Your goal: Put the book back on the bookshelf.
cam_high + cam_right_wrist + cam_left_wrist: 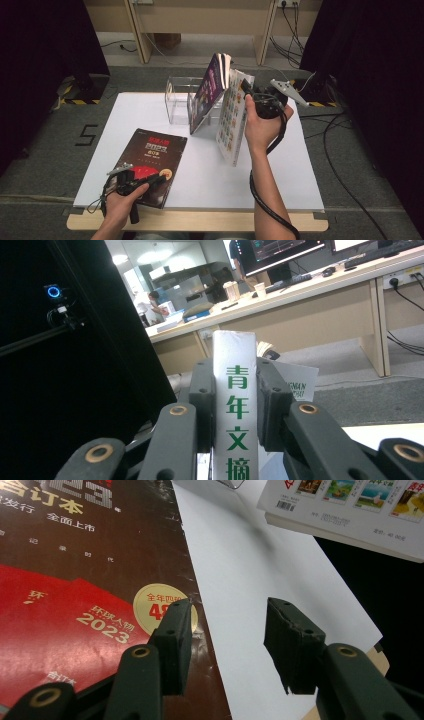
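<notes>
Clamping the white spine printed with green characters, the right gripper (235,405) holds a thick white book (233,117) upright above the table's (200,170) right middle, its cover a grid of small colourful pictures. Near left, the left gripper (227,645) rests with jaws apart and empty over a dark red magazine (150,160).

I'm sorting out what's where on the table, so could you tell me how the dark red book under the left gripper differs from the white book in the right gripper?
The dark red book lies flat on the white board, cover up; the white book is lifted and stands on edge. The left gripper hovers open over the dark red book's corner; the right gripper is clamped on the white book's spine. Both carry printed Chinese text.
</notes>
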A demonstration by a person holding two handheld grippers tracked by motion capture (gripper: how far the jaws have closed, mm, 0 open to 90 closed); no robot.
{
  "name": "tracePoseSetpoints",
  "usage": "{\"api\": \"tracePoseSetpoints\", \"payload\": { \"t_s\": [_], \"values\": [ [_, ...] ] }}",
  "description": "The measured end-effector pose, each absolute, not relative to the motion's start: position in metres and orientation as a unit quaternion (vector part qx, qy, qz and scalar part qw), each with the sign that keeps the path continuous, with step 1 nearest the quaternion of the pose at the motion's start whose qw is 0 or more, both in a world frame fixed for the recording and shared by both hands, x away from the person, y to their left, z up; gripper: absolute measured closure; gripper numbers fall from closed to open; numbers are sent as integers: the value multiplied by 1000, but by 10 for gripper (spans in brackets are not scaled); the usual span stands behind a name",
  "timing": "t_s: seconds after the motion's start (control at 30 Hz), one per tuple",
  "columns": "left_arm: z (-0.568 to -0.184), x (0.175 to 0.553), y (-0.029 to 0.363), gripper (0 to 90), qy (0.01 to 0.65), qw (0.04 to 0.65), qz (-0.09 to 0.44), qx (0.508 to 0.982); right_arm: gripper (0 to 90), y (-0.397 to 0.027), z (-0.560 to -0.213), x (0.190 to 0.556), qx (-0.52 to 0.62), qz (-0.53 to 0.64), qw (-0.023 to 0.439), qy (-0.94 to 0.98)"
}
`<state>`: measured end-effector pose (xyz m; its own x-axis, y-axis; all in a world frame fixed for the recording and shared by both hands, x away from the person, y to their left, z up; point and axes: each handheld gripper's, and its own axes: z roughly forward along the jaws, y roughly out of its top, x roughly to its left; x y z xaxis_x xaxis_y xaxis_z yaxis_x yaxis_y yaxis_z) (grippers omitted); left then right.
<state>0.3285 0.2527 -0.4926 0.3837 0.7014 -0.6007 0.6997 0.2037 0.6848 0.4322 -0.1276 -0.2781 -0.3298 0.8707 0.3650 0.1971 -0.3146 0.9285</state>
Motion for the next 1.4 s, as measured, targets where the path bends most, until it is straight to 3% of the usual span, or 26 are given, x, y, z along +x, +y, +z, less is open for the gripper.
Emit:
{"api": "tracePoseSetpoints", "payload": {
  "t_s": [1.07, 1.4],
  "values": [
    [-495, 330, 252, 535, 556, 542, -7, 630, 740, -120, -279, 484, 514, 654, 237, 502],
    [-496, 330, 253, 535, 556, 543, -7, 629, 740, -119, -281, 474, 511, 652, 229, 511]
  ]
}}
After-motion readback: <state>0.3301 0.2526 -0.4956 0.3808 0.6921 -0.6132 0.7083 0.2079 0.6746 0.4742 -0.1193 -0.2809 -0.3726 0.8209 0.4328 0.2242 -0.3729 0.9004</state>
